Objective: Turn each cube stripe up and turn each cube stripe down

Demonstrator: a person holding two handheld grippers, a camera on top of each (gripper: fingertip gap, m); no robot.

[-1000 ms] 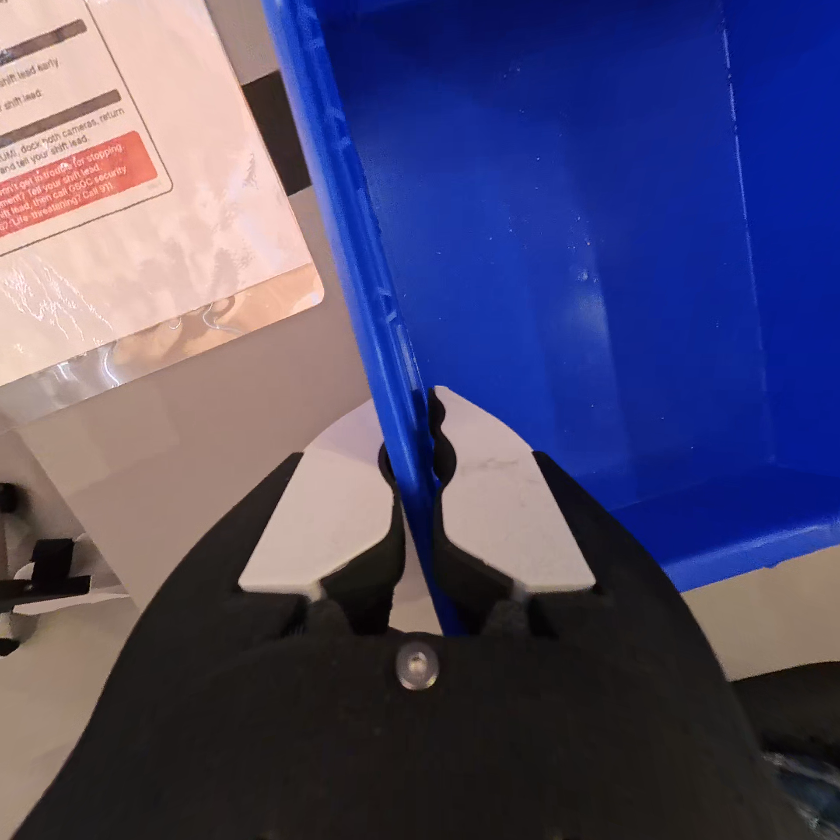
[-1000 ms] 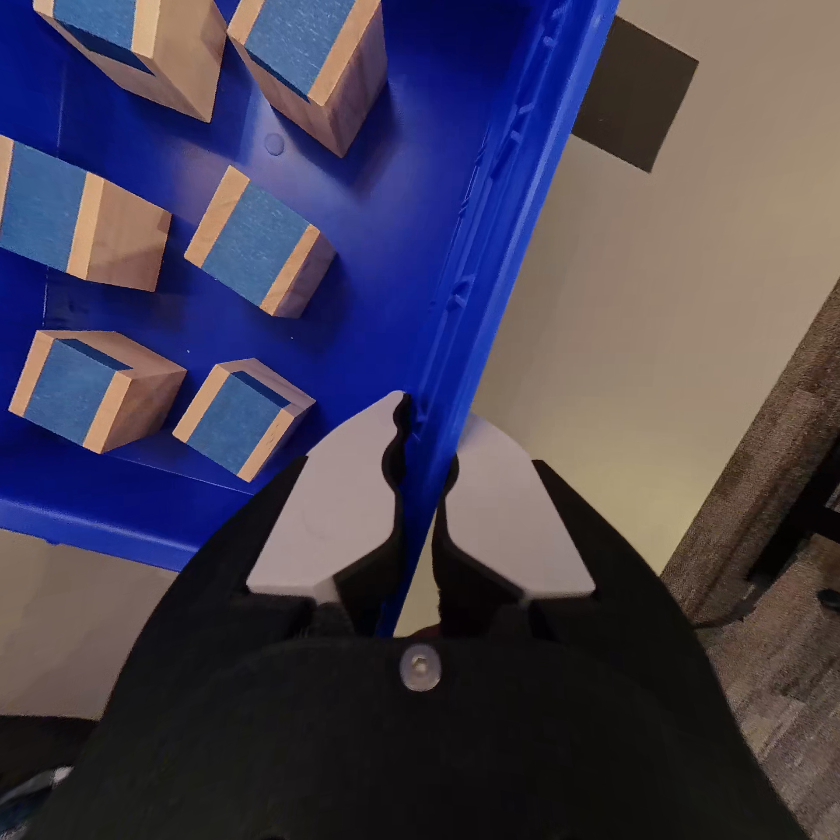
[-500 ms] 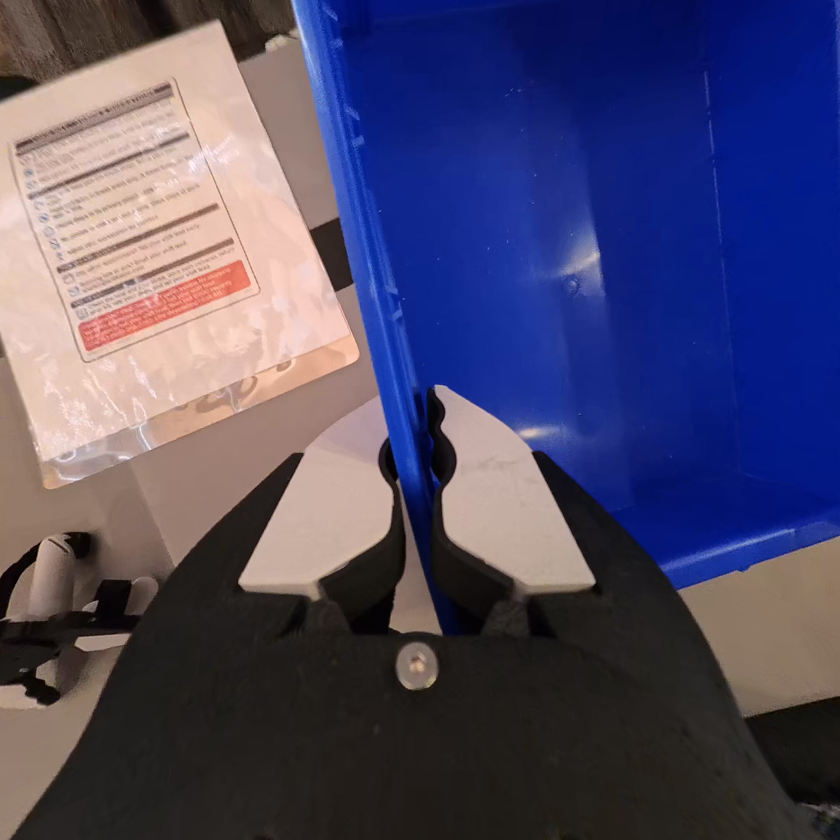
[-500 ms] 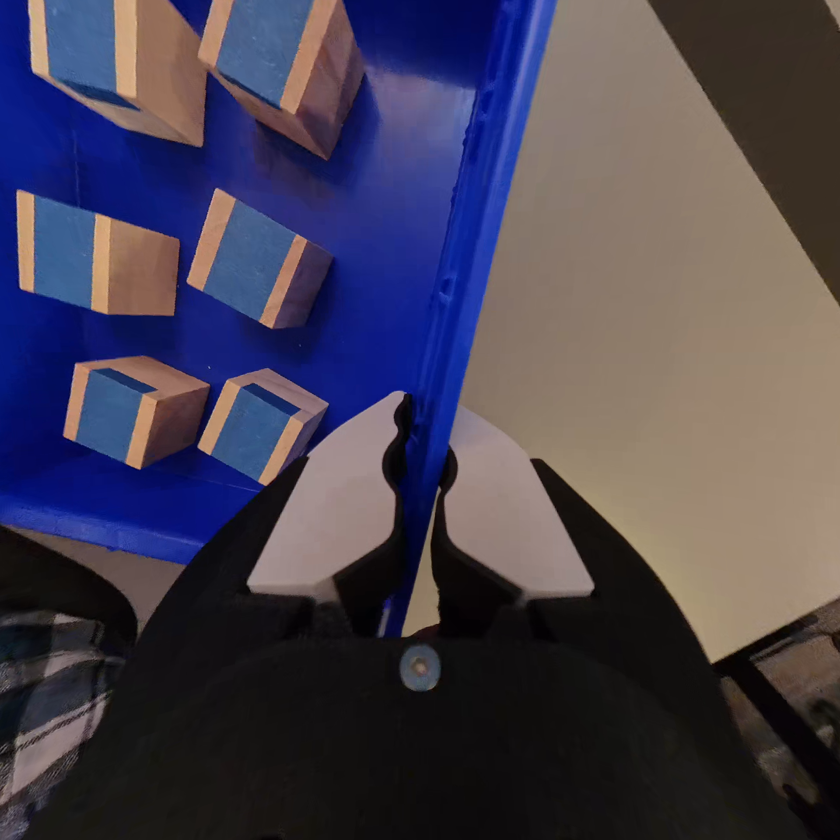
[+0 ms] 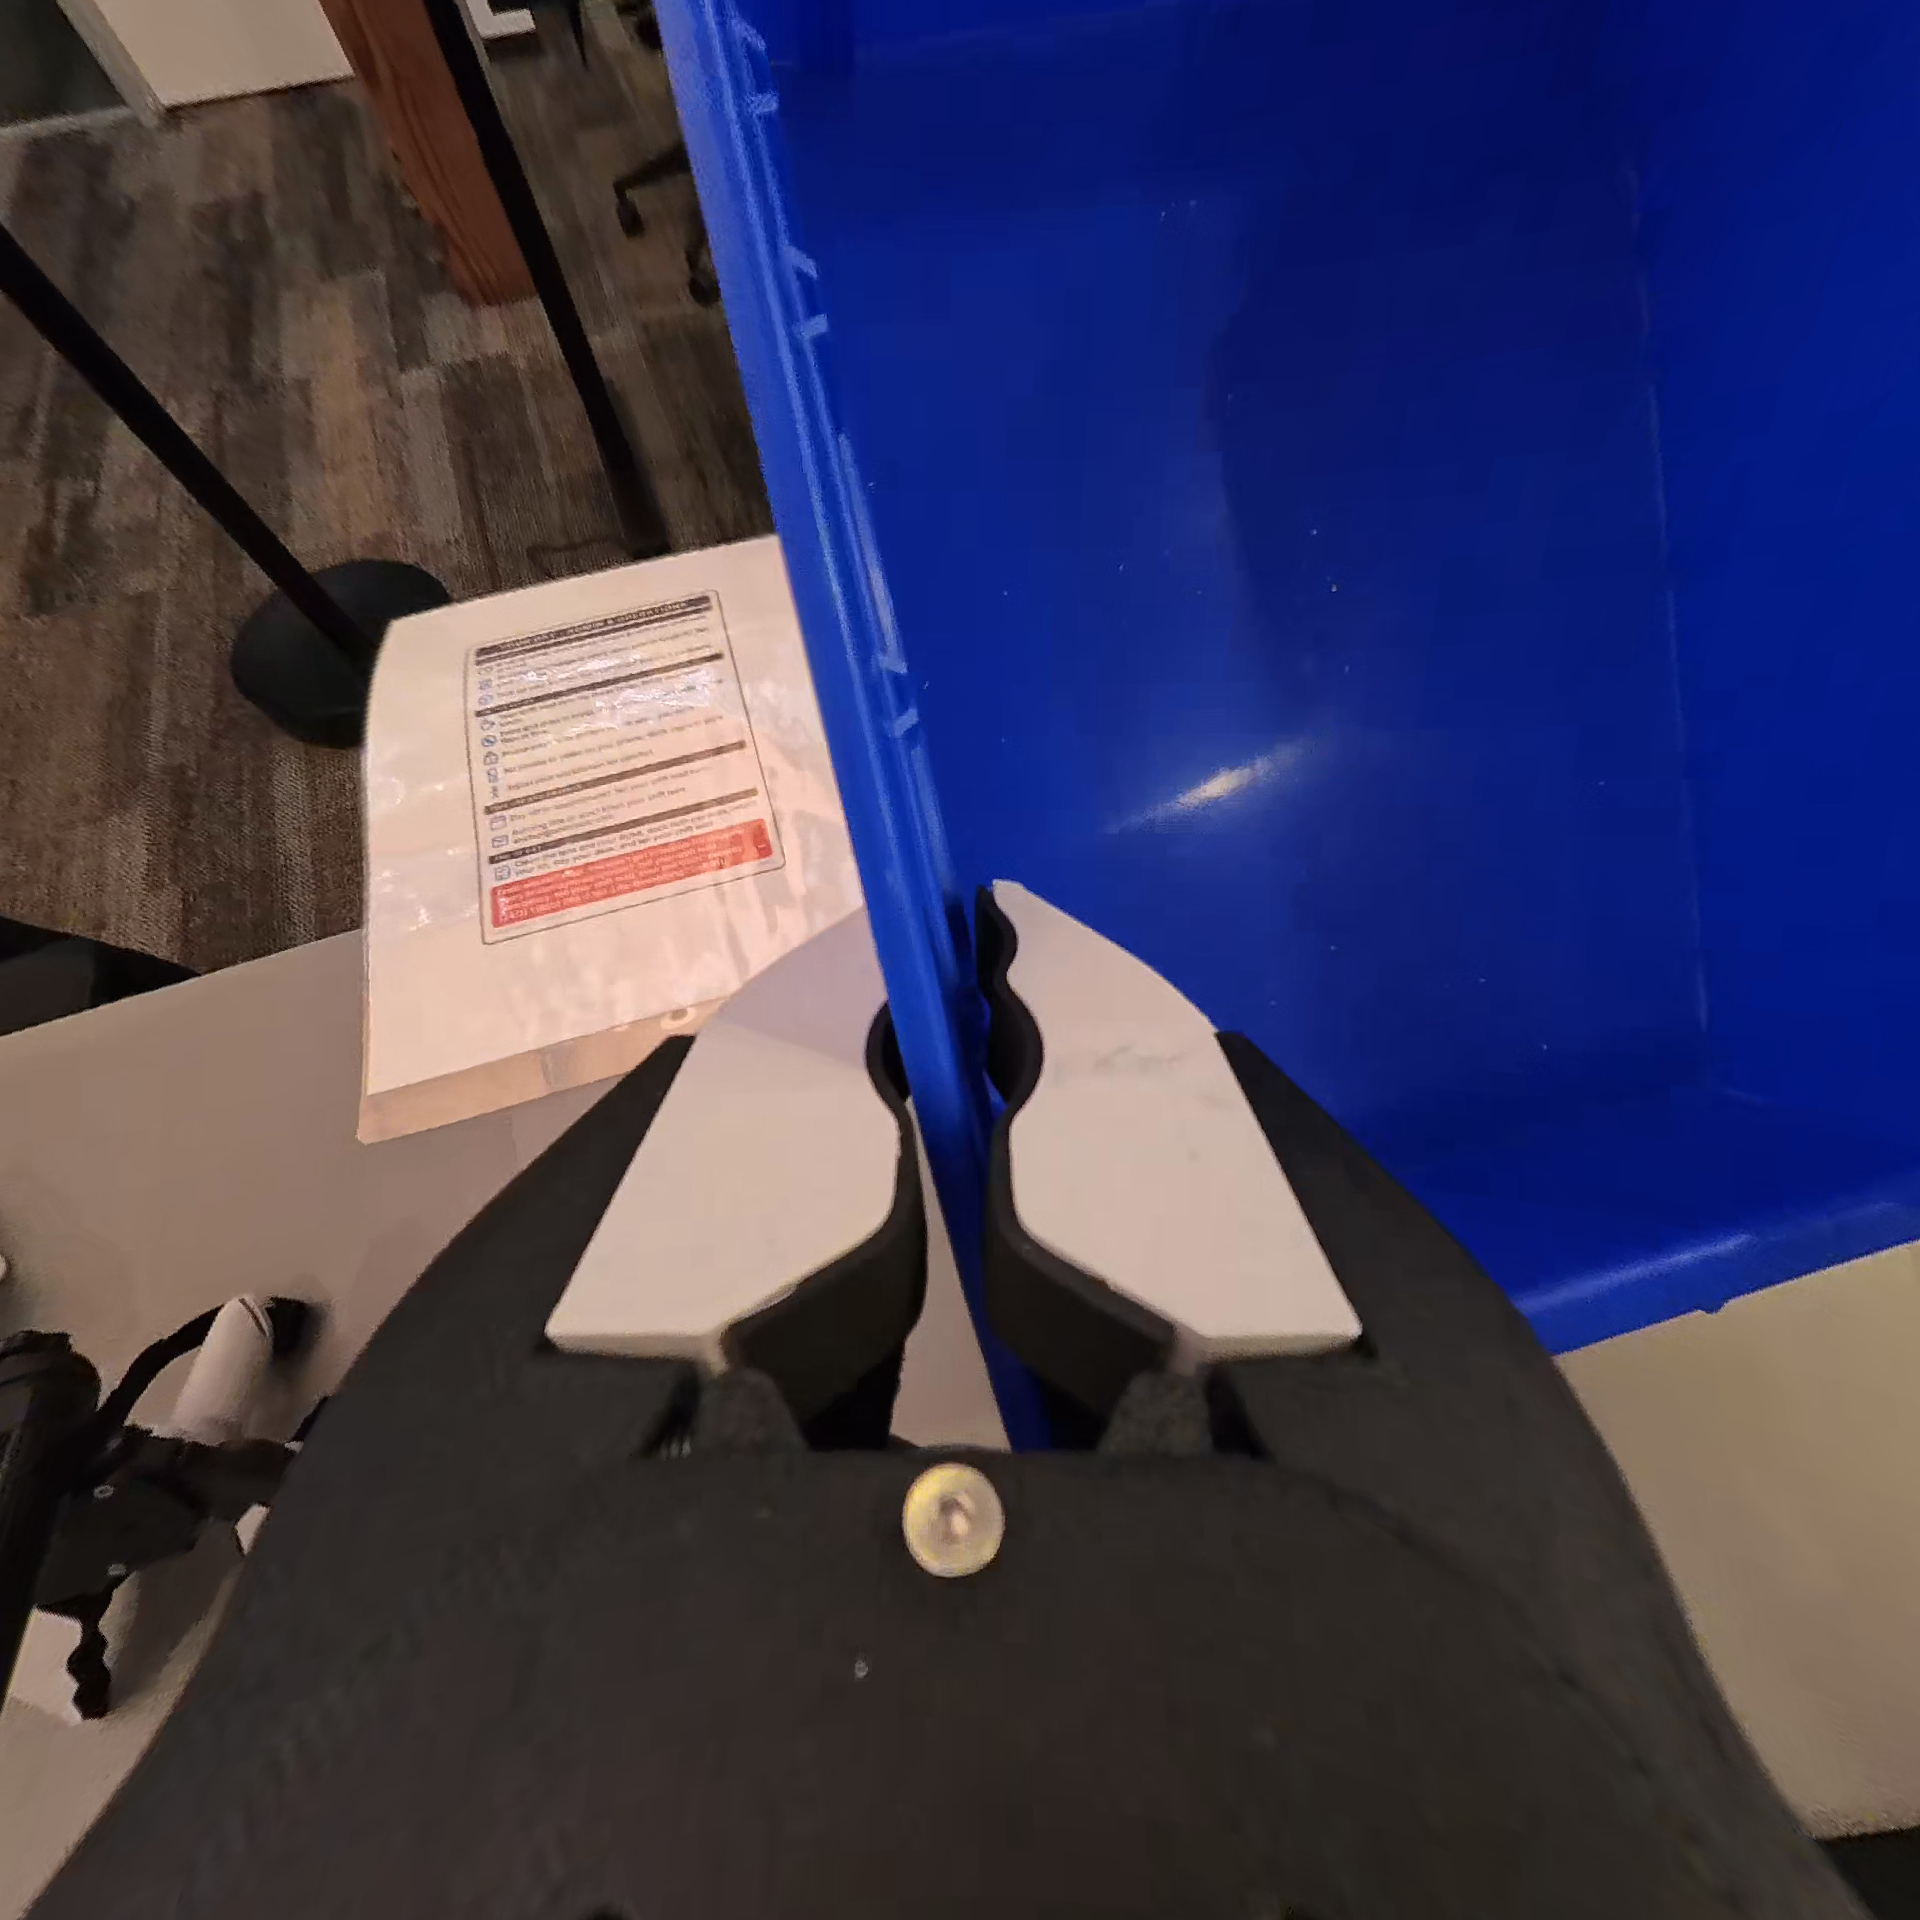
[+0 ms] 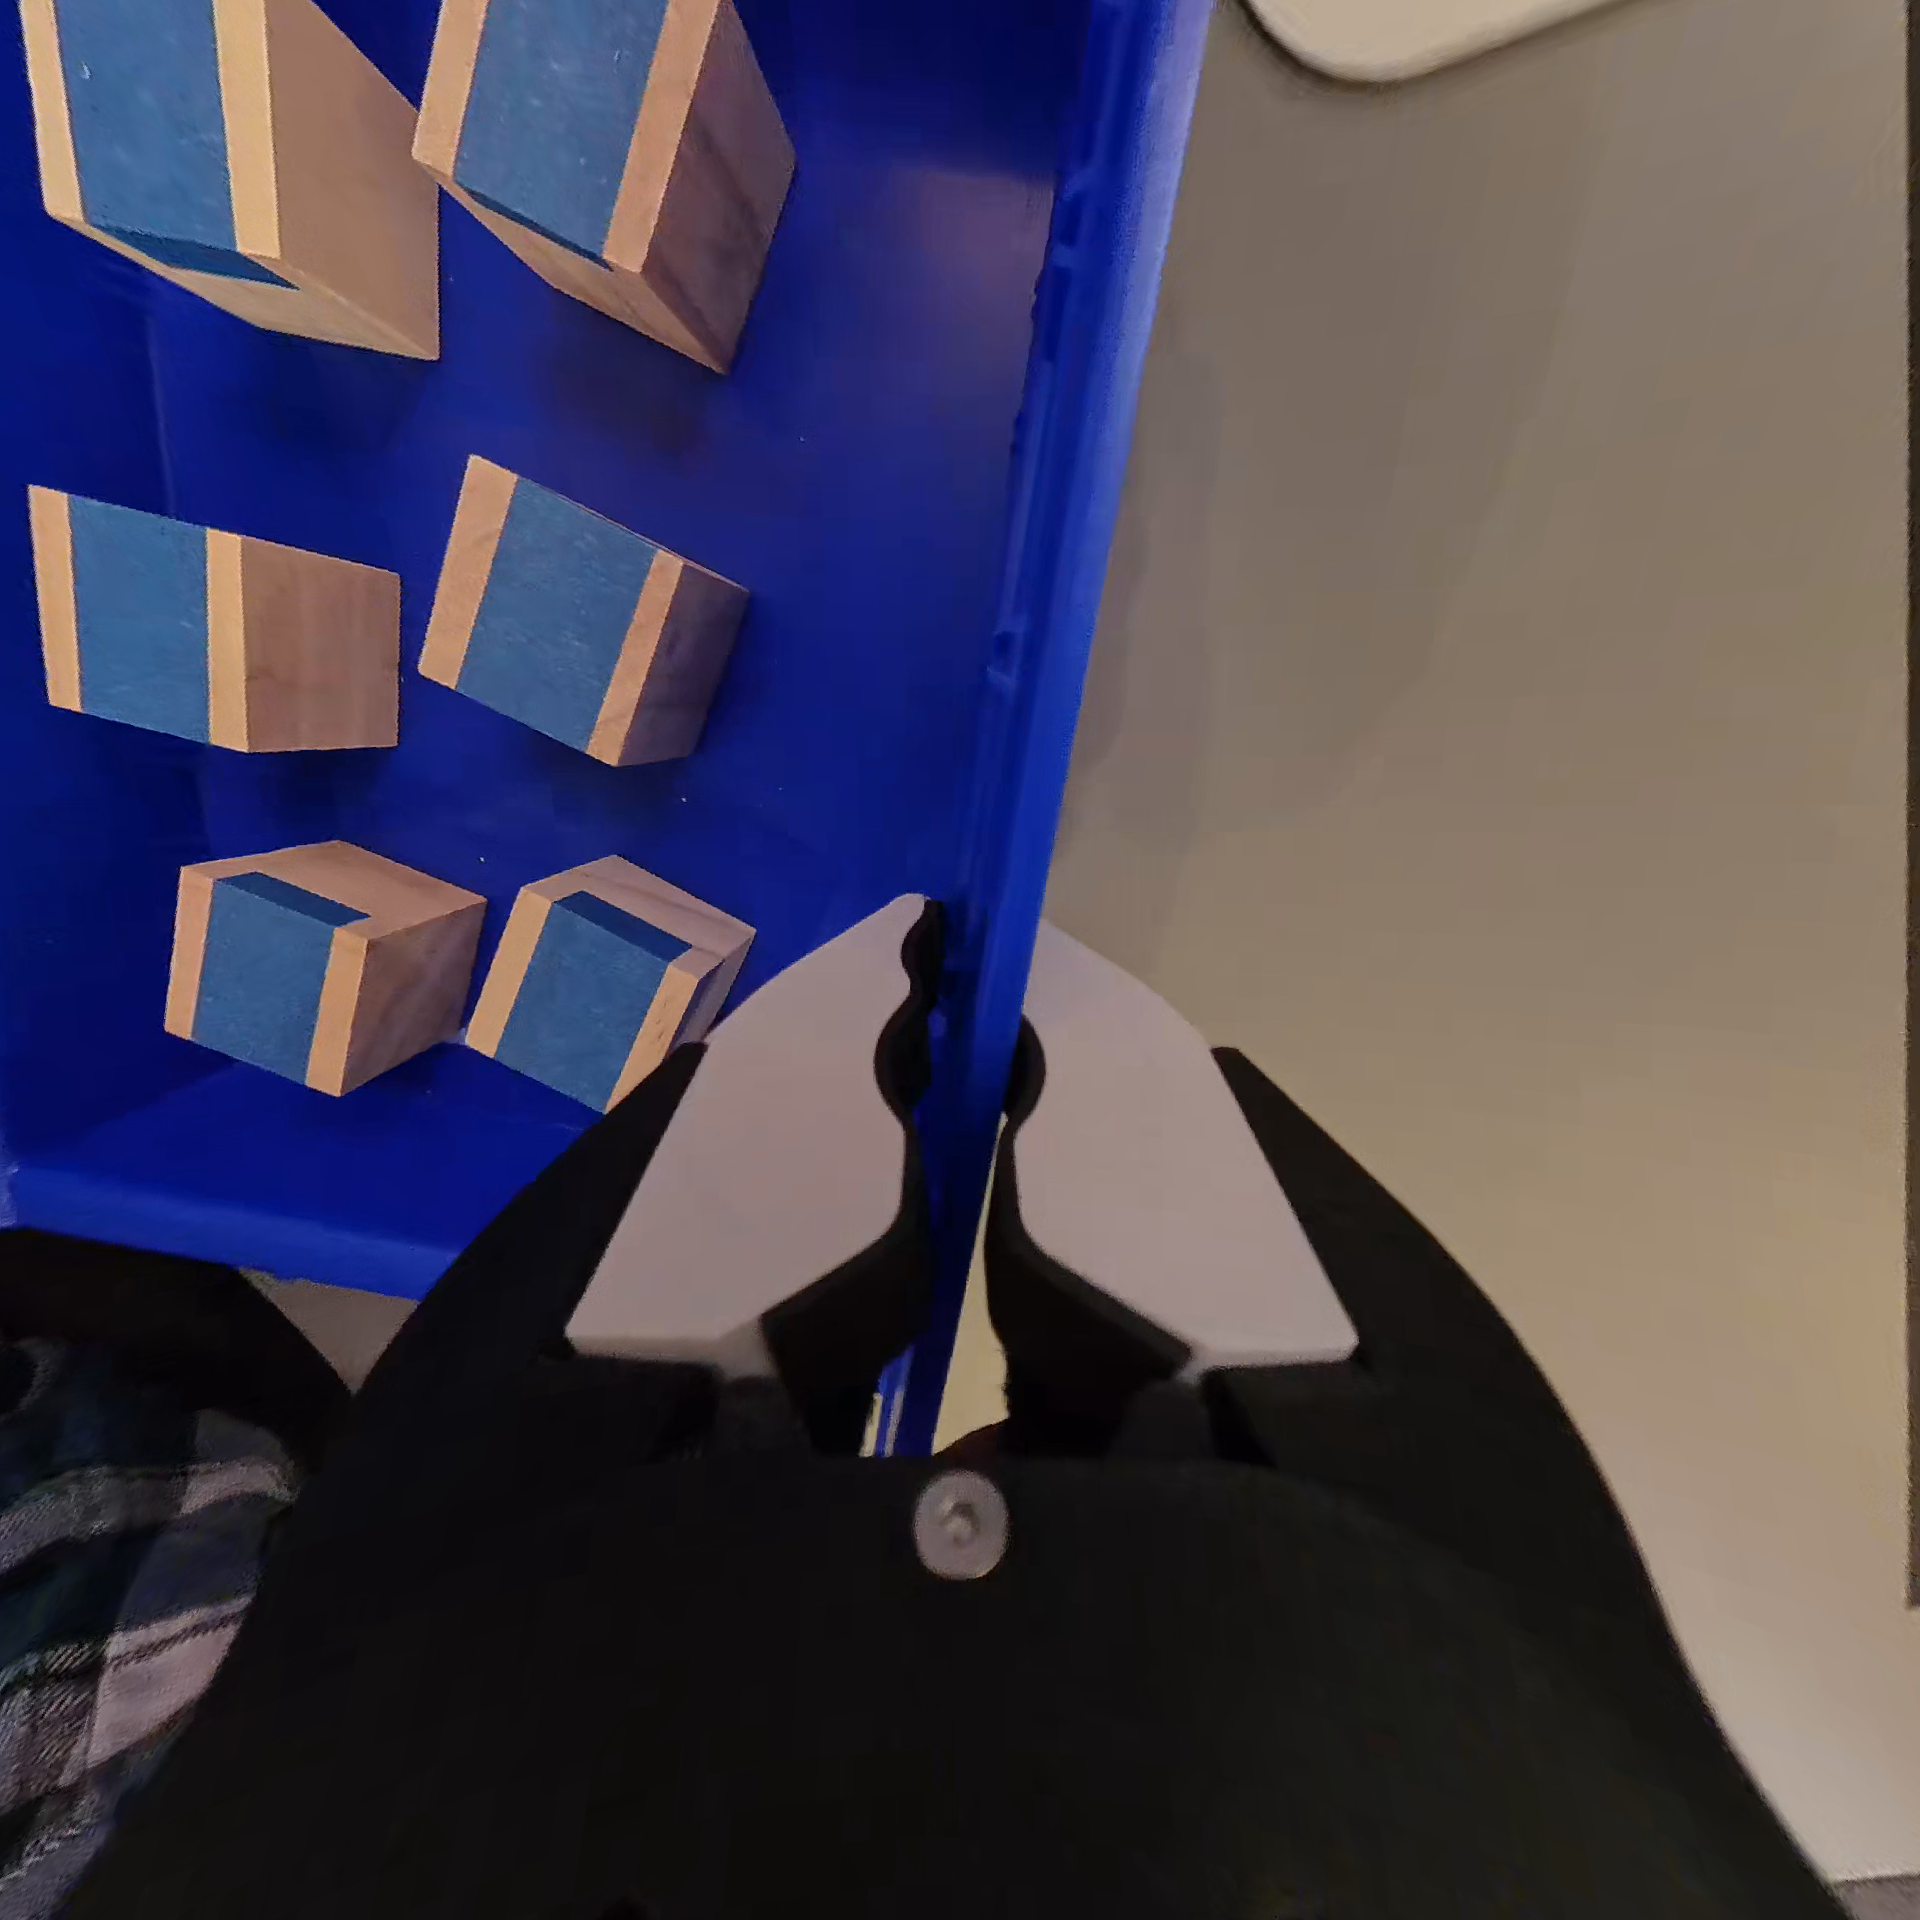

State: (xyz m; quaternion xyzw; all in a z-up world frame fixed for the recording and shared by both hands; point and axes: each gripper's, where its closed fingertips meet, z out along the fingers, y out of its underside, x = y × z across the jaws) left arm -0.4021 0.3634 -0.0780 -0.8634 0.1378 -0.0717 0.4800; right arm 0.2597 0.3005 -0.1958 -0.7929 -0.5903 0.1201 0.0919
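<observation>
A laminated sheet [image 5: 582, 831] lies on the pale desk [image 5: 187, 1164] left of the blue bin [image 5: 1351, 623]; black cabling and a small device [image 5: 114, 1455] sit at the desk's near-left edge, and dark carpet with black stand legs [image 5: 156, 436] shows beyond. A plaid sleeve [image 6: 94, 1621] shows at lower left in the right wrist view. The left gripper [image 5: 951, 1029] straddles the bin's left wall, jaws narrow and clamped on it, one finger outside, one inside. The right gripper [image 6: 961, 1029] clamps the bin's right wall [image 6: 1081, 520] likewise. Both grippers point forward along the walls. Six wooden cubes [image 6: 582, 613] lie inside the bin in two columns near the right wall, well apart from the jaws except the nearest cube [image 6: 592, 987], just beside the right gripper's inner finger. Each cube shows its blue stripe facing the camera, stripes running roughly along the bin's length.
</observation>
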